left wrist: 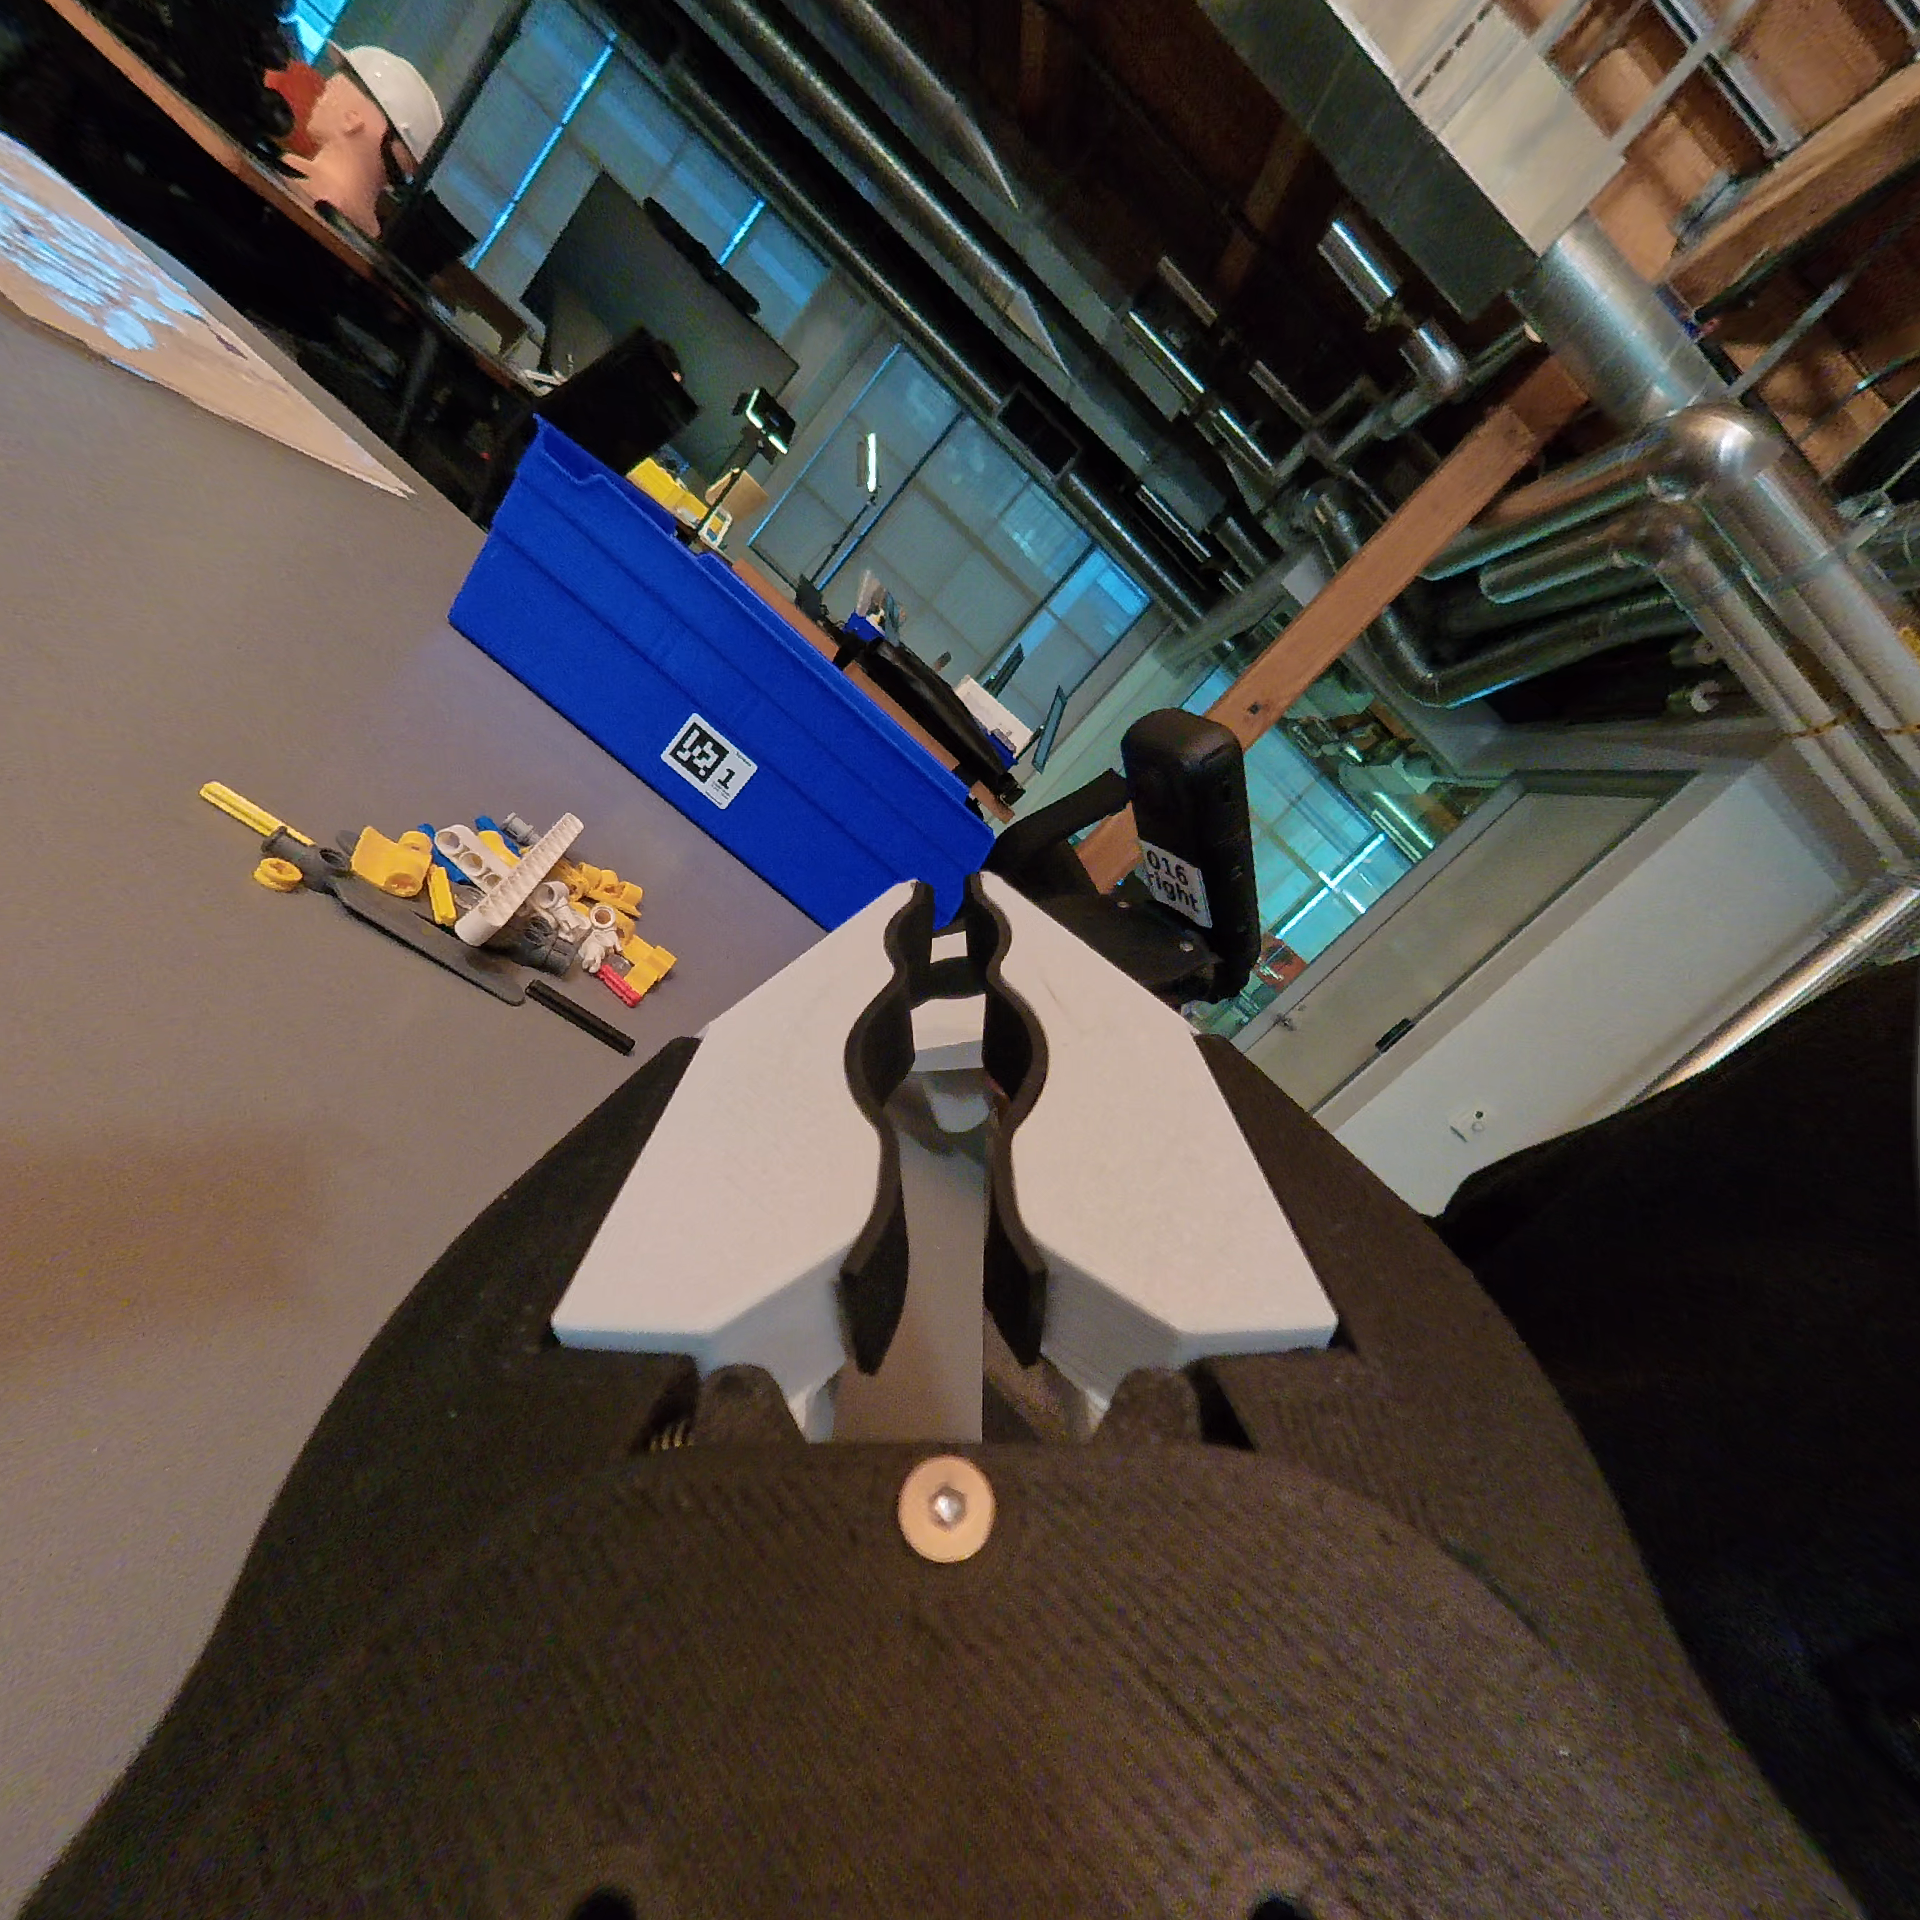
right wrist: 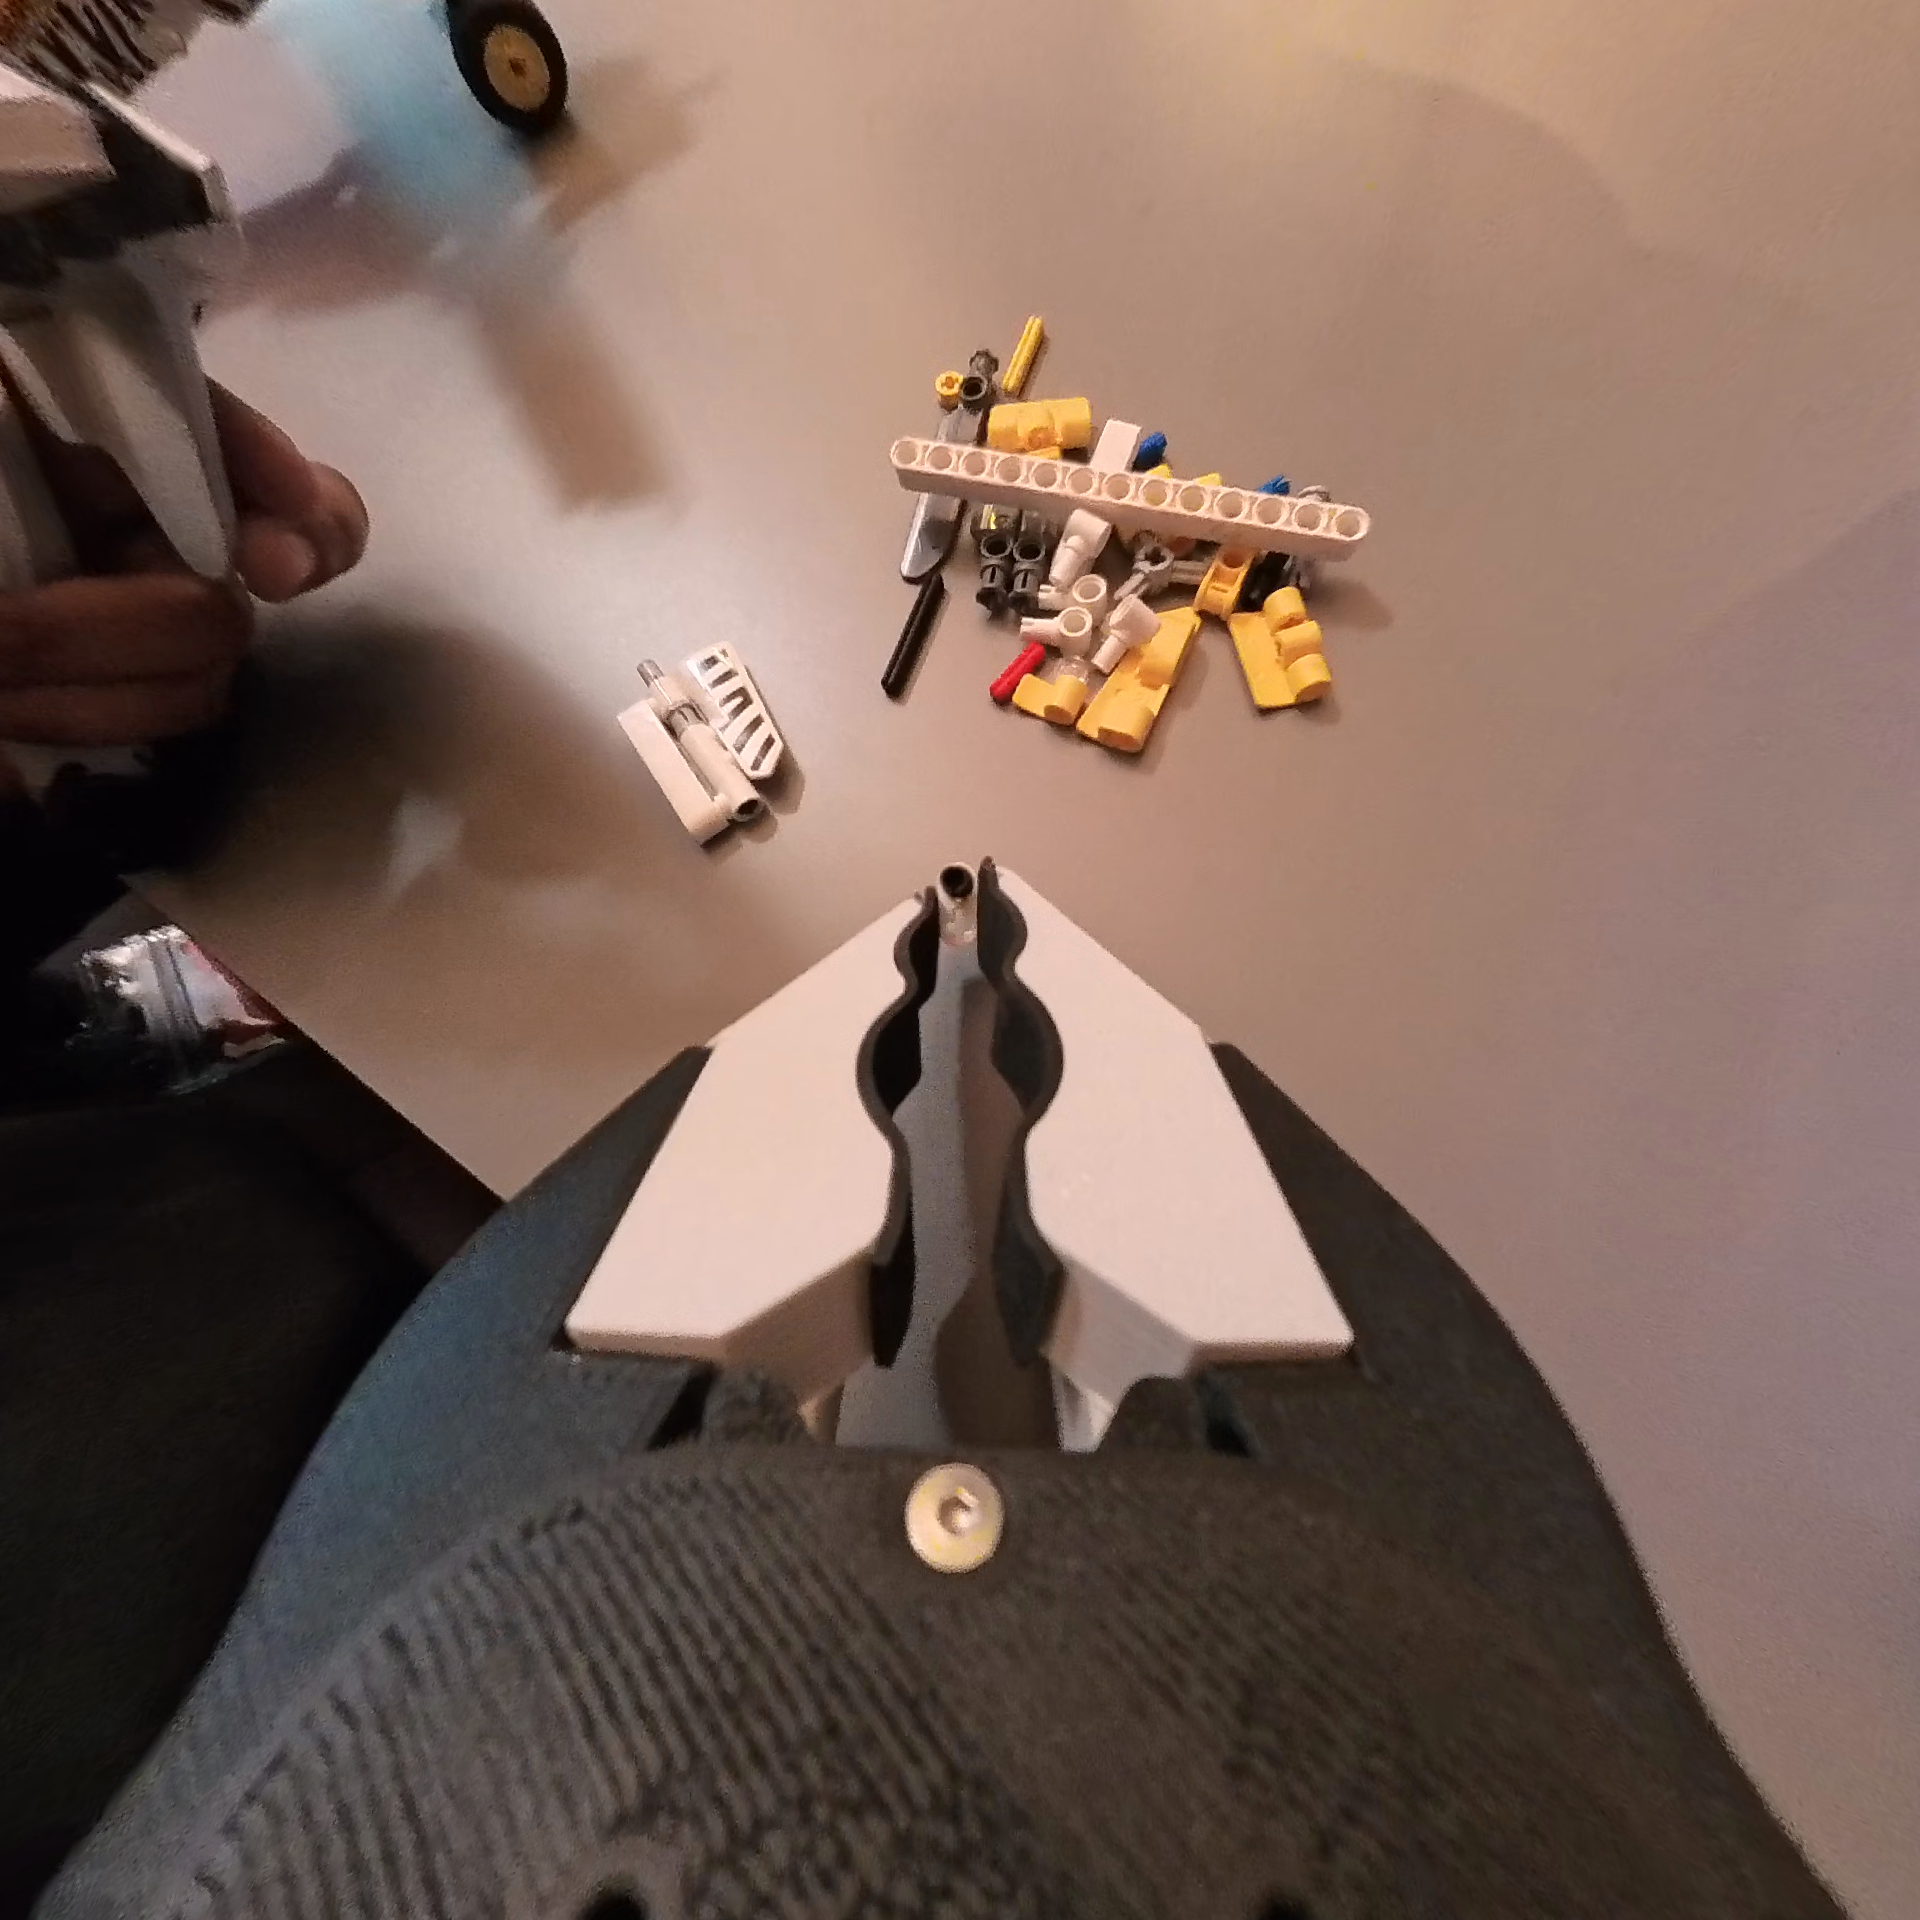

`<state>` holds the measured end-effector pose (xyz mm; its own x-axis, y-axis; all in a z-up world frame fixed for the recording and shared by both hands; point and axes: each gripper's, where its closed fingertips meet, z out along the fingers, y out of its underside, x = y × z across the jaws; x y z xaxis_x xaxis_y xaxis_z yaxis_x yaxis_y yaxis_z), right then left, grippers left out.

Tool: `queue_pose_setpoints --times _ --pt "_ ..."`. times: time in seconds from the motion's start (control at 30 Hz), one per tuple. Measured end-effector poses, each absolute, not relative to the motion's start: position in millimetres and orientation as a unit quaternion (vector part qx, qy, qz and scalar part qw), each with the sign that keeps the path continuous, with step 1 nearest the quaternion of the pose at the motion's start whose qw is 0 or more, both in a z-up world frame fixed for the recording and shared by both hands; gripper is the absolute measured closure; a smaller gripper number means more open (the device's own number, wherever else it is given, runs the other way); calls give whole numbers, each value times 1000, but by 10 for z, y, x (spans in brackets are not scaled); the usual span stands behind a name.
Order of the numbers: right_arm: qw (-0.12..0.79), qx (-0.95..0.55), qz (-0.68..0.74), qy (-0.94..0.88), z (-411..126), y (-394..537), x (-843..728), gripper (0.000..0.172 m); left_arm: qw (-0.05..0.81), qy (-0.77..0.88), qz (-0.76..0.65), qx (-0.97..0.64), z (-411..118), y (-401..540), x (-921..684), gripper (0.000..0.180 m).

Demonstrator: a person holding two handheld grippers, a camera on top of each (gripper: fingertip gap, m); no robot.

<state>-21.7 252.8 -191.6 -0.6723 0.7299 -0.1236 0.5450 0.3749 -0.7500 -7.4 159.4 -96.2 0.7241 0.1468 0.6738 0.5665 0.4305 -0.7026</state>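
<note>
The small grey pin sits pinched at the very tips of the right gripper, above the grey table, near the white panel piece. Because only its end is caught, it could slip or turn out. The left gripper is closed with nothing between its fingers, away from the brick pile.

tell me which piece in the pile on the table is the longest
The long white beam with a row of round holes, lying across the top of the pile. It spans nearly the whole heap, while the yellow, grey and red pieces around it are far shorter.
</note>
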Motion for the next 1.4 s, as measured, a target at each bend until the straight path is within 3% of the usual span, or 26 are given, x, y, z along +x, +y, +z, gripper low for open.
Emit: queue_pose_setpoints --times 0.23,0.43,0.5,0.8,0.97,1.03,1.33,1.37,1.4 --pt "68 -388 391 -832 -1911 2484 -121 166 771 -348 -139 -516 -969 1597 -80 180" --pt "79 -370 370 -849 -1980 2506 -112 166 772 -347 -139 -514 -964 1592 -81 180" --pt "78 -367 367 -851 -2000 2507 -100 159 772 -347 -140 -514 -964 1591 -81 180" --pt "131 -360 364 -849 -1995 2577 -164 166 773 -347 -140 -512 -960 1587 -80 180" --pt "145 -373 422 -814 -1755 2662 -223 133 773 -347 -141 -512 -960 1586 -81 180" --pt "139 -384 434 -803 -1724 2735 -210 138 774 -347 -141 -511 -960 1585 -82 180" --pt "138 -398 398 -815 -1980 2641 -212 132 773 -348 -140 -512 -962 1586 -85 180" --pt "146 -395 389 -819 -2017 2621 -238 136 773 -348 -140 -512 -963 1587 -86 180" --pt "153 -391 384 -823 -2031 2608 -258 154 773 -349 -140 -512 -963 1587 -86 180"
